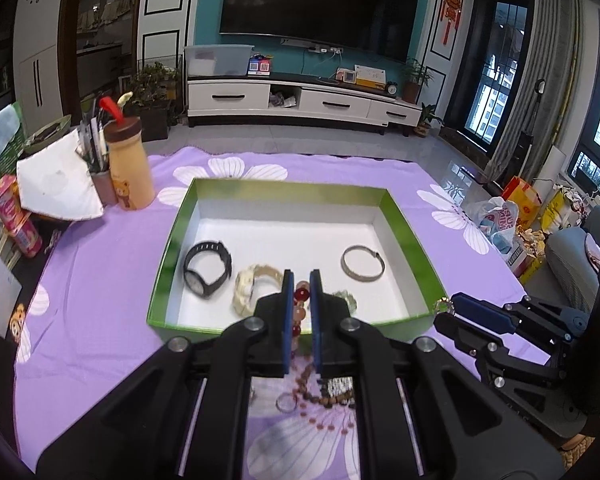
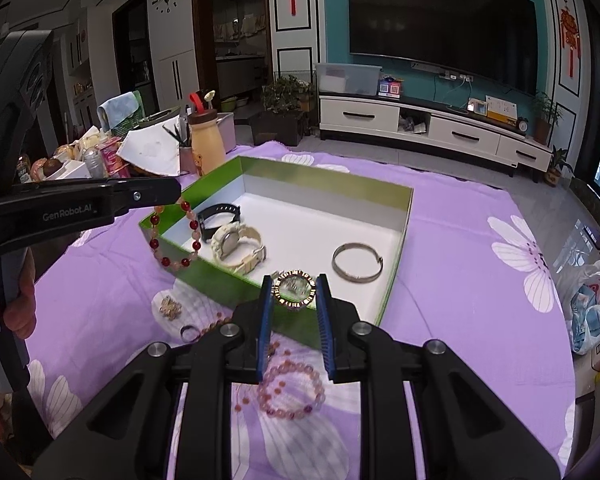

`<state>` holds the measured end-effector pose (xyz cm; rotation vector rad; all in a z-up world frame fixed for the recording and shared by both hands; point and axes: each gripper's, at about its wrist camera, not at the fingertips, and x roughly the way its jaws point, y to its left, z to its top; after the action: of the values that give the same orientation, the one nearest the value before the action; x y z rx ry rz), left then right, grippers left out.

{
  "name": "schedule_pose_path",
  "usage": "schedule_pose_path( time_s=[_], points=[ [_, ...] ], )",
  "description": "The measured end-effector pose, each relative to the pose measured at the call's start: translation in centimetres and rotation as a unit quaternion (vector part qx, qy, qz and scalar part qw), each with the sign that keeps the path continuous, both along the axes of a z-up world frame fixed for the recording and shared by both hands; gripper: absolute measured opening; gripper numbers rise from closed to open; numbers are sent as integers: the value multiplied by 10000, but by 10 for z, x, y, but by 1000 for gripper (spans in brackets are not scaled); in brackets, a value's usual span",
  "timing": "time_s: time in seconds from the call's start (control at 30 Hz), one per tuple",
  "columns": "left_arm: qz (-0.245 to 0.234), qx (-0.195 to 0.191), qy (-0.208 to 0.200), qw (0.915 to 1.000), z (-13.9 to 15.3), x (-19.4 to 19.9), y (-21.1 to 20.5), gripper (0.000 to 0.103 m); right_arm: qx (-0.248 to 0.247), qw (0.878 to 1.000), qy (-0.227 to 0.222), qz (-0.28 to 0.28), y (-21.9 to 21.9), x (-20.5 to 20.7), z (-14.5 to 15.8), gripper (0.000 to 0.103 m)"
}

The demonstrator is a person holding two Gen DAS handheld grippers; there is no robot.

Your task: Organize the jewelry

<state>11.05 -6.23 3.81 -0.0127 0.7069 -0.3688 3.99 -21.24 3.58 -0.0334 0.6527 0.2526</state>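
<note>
A green box [image 1: 172,240] [image 2: 396,276] with a white floor holds a black watch [image 1: 207,266] [image 2: 218,216], a cream watch [image 1: 252,288] [image 2: 238,250] and a silver bangle [image 1: 363,263] [image 2: 357,262]. My left gripper [image 1: 301,280] is shut on a red and peach bead bracelet [image 1: 301,300] [image 2: 174,236], which hangs over the box's near left corner. My right gripper [image 2: 294,286] is shut on a gold ring-shaped piece [image 2: 294,288] [image 1: 443,305] above the box's near edge.
On the purple flowered cloth [image 1: 100,300] [image 2: 460,320] lie a pink bead bracelet [image 2: 292,394], a silver ring [image 1: 287,403] [image 2: 189,333], a brown bead string [image 1: 324,394] and a small brooch [image 2: 171,306]. A yellow bottle [image 1: 130,160] and clutter stand at the left.
</note>
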Motion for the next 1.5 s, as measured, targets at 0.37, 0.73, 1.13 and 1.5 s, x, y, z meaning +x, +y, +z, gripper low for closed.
schedule_pose_path(
  time_s=[0.37, 0.73, 1.13, 1.5],
  points=[
    [-116, -66, -43, 9999, 15, 52, -17, 7, 193, 9998, -13, -66, -8, 42, 7, 21],
    [-56, -95, 461, 9989, -9, 109, -35, 7, 545, 9972, 504, -72, -13, 88, -12, 21],
    [165, 131, 1071, 9940, -56, 142, -37, 7, 573, 9929, 1024, -169, -7, 123, -34, 21],
    [290, -42, 1040, 9941, -52, 133, -23, 50, 1059, 9892, 940, -386, -26, 118, -32, 32]
  ],
)
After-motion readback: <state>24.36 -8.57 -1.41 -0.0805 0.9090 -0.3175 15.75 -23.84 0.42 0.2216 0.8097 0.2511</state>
